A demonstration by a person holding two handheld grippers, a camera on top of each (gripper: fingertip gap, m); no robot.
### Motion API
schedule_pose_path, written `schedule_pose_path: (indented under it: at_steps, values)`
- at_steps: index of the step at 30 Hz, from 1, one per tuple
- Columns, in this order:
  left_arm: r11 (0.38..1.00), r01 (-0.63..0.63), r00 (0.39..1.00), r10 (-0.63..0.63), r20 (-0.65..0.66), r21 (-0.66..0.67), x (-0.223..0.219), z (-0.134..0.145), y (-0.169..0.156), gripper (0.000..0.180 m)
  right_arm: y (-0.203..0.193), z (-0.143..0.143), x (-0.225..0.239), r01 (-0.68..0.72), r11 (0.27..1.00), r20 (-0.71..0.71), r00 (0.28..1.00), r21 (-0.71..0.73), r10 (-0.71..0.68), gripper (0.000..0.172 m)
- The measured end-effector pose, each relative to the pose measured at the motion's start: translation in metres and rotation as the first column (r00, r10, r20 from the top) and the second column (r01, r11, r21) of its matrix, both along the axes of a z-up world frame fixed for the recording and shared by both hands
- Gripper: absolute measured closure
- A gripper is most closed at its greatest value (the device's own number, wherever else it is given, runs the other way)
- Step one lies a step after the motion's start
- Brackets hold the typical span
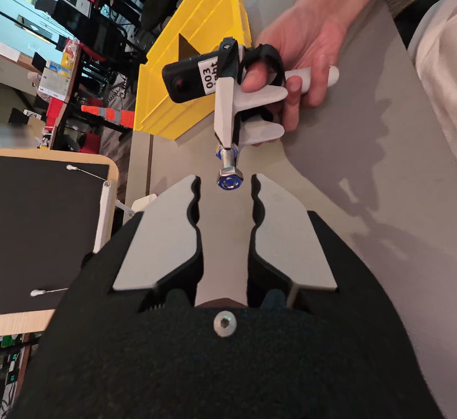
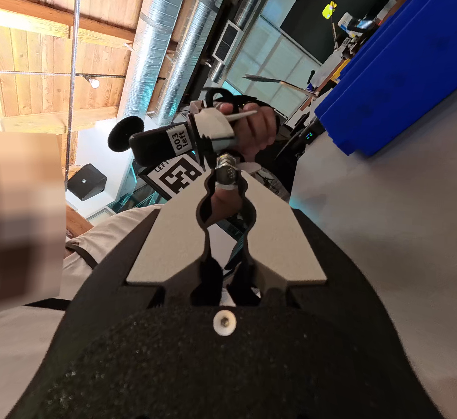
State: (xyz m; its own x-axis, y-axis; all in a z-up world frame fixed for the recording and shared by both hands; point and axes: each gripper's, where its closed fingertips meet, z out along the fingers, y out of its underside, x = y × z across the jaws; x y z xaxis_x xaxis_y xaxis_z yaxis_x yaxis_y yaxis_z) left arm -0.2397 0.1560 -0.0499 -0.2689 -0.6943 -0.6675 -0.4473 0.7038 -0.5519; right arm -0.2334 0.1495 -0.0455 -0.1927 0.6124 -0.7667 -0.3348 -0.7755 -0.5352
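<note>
A silver bolt (image 1: 227,160) with a hex nut (image 1: 230,177) threaded on its near end is held in the air above the grey worktop (image 1: 346,184). The right gripper (image 2: 226,177) is clamped on the bolt's head end. The left gripper (image 1: 226,182) is open, its fingers (image 1: 183,199) flanking the nut without contact. A yellow bin (image 1: 197,61) stands behind.
</note>
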Motion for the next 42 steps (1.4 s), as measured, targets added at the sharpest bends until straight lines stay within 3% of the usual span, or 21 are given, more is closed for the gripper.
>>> schedule_pose_path:
  at_steps: [2, 5, 8, 10, 13, 17, 19, 21, 22, 23, 26, 27, 28, 31, 36, 39, 42]
  values:
    - [1.000, 0.012, 1.000, -0.012, 0.003, -0.006, -0.001, 0.001, -0.002, 0.162, -0.001, 0.001, 0.000, 0.001, 1.000, 0.005, 1.000, 0.010, -0.001, 0.155]
    - [0.997, -0.011, 1.000, 0.012, 0.010, -0.076, -0.001, 0.002, -0.003, 0.162, -0.001, 0.002, 0.000, 0.015, 0.999, 0.010, 1.000, 0.033, -0.016, 0.155]
    - [0.931, -0.087, 0.996, 0.093, 0.001, -0.356, 0.000, 0.005, -0.005, 0.162, -0.001, 0.006, 0.002, 0.075, 0.988, 0.034, 0.996, 0.132, -0.081, 0.155]
    - [0.792, -0.124, 0.988, 0.152, -0.004, -0.598, 0.003, 0.010, -0.007, 0.162, -0.001, 0.011, 0.004, 0.143, 0.959, 0.051, 0.986, 0.243, -0.160, 0.155]
    - [0.496, -0.149, 0.978, 0.203, -0.053, -0.855, 0.005, 0.014, -0.009, 0.162, 0.001, 0.013, 0.005, 0.228, 0.884, 0.095, 0.953, 0.408, -0.289, 0.155]
    - [0.094, -0.151, 0.968, 0.215, -0.128, -0.984, 0.005, 0.015, -0.009, 0.162, 0.002, 0.012, 0.005, 0.272, 0.806, 0.135, 0.909, 0.526, -0.395, 0.155]
    - [0.005, -0.126, 0.975, 0.185, -0.123, -0.992, 0.005, 0.016, -0.011, 0.162, 0.003, 0.013, 0.007, 0.278, 0.821, 0.123, 0.915, 0.499, -0.385, 0.155]
    - [0.037, -0.125, 0.980, 0.162, -0.118, -0.991, 0.004, 0.013, -0.012, 0.147, 0.007, 0.011, 0.008, 0.282, 0.847, 0.124, 0.920, 0.451, -0.372, 0.155]
    - [0.100, -0.137, 0.977, 0.176, -0.118, -0.986, 0.004, 0.009, -0.010, 0.130, 0.009, 0.010, 0.010, 0.288, 0.854, 0.122, 0.920, 0.432, -0.372, 0.155]
    - [0.207, -0.160, 0.972, 0.205, -0.117, -0.965, 0.003, 0.004, -0.005, 0.116, 0.010, 0.010, 0.011, 0.290, 0.862, 0.114, 0.924, 0.415, -0.365, 0.155]
    - [0.669, -0.233, 0.957, 0.289, -0.042, -0.706, -0.002, -0.008, 0.020, 0.108, 0.010, 0.014, 0.015, 0.276, 0.896, 0.069, 0.945, 0.346, -0.318, 0.155]
    - [0.789, -0.255, 0.953, 0.301, -0.009, -0.558, -0.004, -0.009, 0.028, 0.106, 0.010, 0.014, 0.016, 0.270, 0.908, 0.058, 0.951, 0.320, -0.303, 0.155]
    - [0.863, -0.280, 0.949, 0.315, 0.014, -0.421, -0.006, -0.008, 0.033, 0.107, 0.011, 0.014, 0.016, 0.257, 0.921, 0.051, 0.958, 0.292, -0.283, 0.155]
    - [0.943, -0.286, 0.956, 0.292, 0.012, -0.168, -0.007, -0.006, 0.026, 0.122, 0.011, 0.010, 0.015, 0.198, 0.964, 0.026, 0.978, 0.179, -0.206, 0.155]
    - [0.978, -0.207, 0.978, 0.208, -0.012, 0.034, 0.002, -0.002, 0.010, 0.128, 0.007, 0.009, 0.011, 0.063, 0.998, -0.046, 0.997, 0.001, -0.062, 0.155]
    - [0.981, -0.186, 0.983, 0.186, 0.003, 0.054, 0.007, 0.003, 0.005, 0.137, 0.002, 0.009, 0.006, 0.030, 1.000, -0.033, 0.999, 0.000, -0.030, 0.155]
    - [0.979, -0.201, 0.980, 0.201, -0.012, 0.023, 0.007, 0.004, 0.006, 0.162, 0.001, 0.012, 0.005, 0.030, 0.999, -0.040, 0.999, 0.010, -0.030, 0.155]
